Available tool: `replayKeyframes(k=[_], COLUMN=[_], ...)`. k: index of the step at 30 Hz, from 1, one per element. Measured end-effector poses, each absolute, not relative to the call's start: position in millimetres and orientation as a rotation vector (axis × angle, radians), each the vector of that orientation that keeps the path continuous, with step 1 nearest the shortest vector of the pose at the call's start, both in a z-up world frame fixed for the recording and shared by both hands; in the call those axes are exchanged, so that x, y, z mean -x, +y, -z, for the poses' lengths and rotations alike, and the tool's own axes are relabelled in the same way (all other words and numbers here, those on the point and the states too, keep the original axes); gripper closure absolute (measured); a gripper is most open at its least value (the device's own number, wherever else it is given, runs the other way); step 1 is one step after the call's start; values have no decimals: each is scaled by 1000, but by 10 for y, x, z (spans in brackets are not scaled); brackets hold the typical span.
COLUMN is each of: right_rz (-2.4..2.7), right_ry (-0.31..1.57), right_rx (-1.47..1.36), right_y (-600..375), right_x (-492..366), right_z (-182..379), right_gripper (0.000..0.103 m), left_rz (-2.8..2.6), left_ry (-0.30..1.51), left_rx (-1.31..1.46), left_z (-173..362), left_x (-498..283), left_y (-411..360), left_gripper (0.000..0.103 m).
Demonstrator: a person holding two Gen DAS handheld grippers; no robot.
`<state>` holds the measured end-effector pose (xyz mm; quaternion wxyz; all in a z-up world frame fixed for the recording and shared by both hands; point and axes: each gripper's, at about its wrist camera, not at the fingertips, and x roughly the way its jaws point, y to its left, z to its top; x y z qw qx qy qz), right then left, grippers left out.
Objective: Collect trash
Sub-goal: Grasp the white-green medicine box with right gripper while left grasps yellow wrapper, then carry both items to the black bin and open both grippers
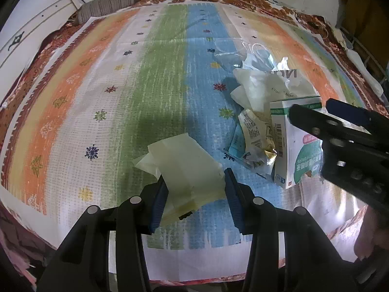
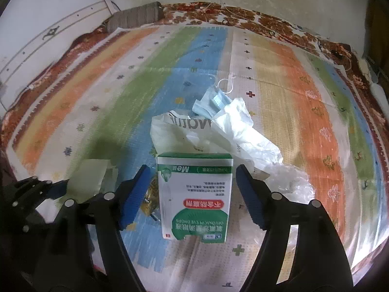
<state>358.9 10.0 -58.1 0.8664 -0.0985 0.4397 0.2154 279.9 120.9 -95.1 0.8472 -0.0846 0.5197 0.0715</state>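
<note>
Gathering the litter into one heap on the striped mat [image 1: 102, 102]: left gripper [image 1: 195, 189] is clamped on a folded pale tissue [image 1: 184, 168], pads pressing its sides, held just left of the pile, presumably to add it there. Right gripper [image 2: 190, 192] straddles the green-and-white eye-drop box [image 2: 194, 194], fingers [image 2: 132, 194] wide with visible gaps on both sides, so no grip on it; the box lies at the near edge of the heap, on the mat. Behind it sit the white plastic bag [image 2: 218, 131], blue face mask [image 2: 214, 99] and, to its left, crumpled foil wrappers [image 1: 255, 138], all touching or overlapping. One cluster makes a single later pickup easier, I'd guess.
</note>
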Motion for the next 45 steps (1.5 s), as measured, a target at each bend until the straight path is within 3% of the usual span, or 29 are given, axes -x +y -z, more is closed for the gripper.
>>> replayKeyframes(k=[9, 18, 32, 45], right_rz=[-377, -418, -469, -547], right_ry=[959, 982, 946, 797], right_rx=[244, 207, 93, 80], right_y=[176, 58, -393, -912], right_x=[-3728, -3758, -3449, -2673], right_z=[796, 844, 305, -401], right_gripper=[29, 35, 35, 35], left_rz=[-158, -137, -81, 9], left_ry=[1109, 1093, 1030, 930], left_rx=[254, 238, 339, 448], left_z=[982, 916, 555, 41], left_x=[-2791, -2803, -2615, -2227], left_y=[1358, 1301, 1308, 1143], left_gripper=[59, 59, 61, 61])
